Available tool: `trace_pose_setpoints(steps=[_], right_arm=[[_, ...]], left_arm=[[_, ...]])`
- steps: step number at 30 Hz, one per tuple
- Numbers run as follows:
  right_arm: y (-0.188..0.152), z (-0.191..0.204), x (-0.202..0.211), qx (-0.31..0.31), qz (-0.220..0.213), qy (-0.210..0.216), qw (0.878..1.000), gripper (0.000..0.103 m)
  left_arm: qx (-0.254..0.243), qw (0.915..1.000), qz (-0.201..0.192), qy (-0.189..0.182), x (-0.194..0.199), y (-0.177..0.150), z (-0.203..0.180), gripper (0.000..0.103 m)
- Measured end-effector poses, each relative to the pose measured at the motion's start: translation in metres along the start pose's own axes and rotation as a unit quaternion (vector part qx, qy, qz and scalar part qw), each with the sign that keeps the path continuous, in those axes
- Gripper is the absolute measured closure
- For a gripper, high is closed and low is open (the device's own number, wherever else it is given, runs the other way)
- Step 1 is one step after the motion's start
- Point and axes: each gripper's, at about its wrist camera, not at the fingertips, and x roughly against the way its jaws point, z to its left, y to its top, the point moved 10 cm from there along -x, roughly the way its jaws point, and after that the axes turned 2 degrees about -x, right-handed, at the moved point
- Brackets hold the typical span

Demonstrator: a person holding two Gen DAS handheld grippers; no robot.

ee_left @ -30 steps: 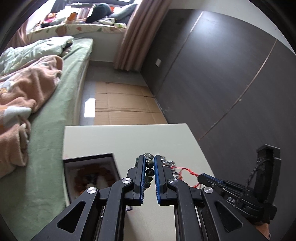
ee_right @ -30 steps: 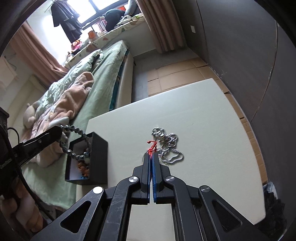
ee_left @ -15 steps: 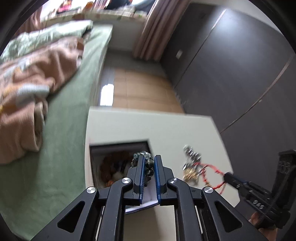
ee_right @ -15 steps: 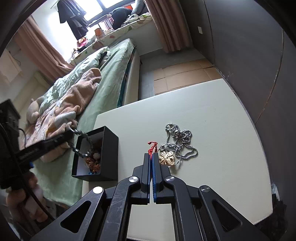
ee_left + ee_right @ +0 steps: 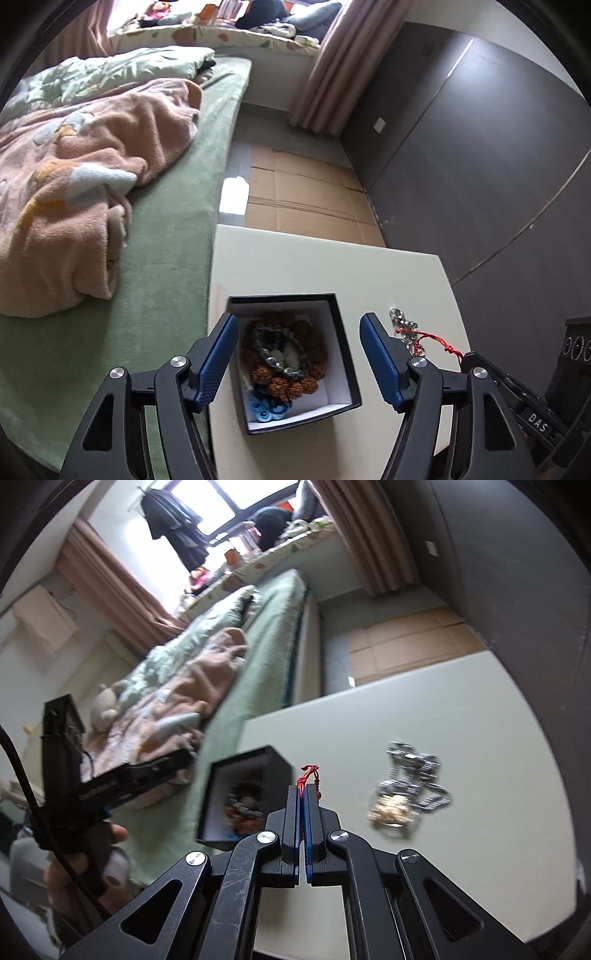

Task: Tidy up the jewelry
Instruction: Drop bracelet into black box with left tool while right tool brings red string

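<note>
Since a second ago: dark bead bracelet (image 5: pixel 283 345) out of the left gripper (image 5: pixel 298 360) and down in the black jewelry box (image 5: pixel 341 332), atop the brown seed-bead bracelet (image 5: pixel 301 384) and blue ring piece (image 5: pixel 267 408). Left jaws now spread wide, empty, straddling the box. Right gripper (image 5: pixel 303 794) pinched fully closed on the red cord (image 5: pixel 308 773), held above the white table (image 5: pixel 461 716). Silver chain with gold pendant (image 5: pixel 410 790) loose on the table, well apart from the box. Seemingly past halfway: three pieces boxed, cord and chain left.
</note>
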Motion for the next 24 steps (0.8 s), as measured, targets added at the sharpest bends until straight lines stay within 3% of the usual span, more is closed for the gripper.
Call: trace_pose_setpoints(steps=[17, 18, 19, 20, 21, 24], right_arm=[[0.004, 0.084, -0.061, 0.026, 0.001, 0.080, 0.996, 0.098], [0.002, 0.087, -0.063, 0.034, 0.007, 0.081, 0.996, 0.083], [0.000, 0.091, -0.067, 0.042, 0.019, 0.080, 0.996, 0.052], [-0.001, 0.091, -0.068, 0.043, 0.023, 0.079, 0.996, 0.038], [-0.001, 0.090, -0.067, 0.041, 0.016, 0.077, 0.996, 0.028], [0.004, 0.080, -0.062, 0.032, 0.004, 0.063, 0.997, 0.028]], left_arm=[[0.027, 0.9995, -0.018, 0.006, 0.018, 0.011, 0.034, 0.034], [0.029, 0.9994, -0.018, 0.006, 0.018, 0.011, 0.035, 0.034], [0.031, 0.9994, -0.017, 0.006, 0.018, 0.011, 0.037, 0.034], [0.033, 0.9993, -0.017, 0.005, 0.018, 0.012, 0.039, 0.034], [0.034, 0.9993, -0.018, 0.004, 0.018, 0.012, 0.039, 0.034], [0.033, 0.9993, -0.017, 0.002, 0.019, 0.013, 0.038, 0.034]])
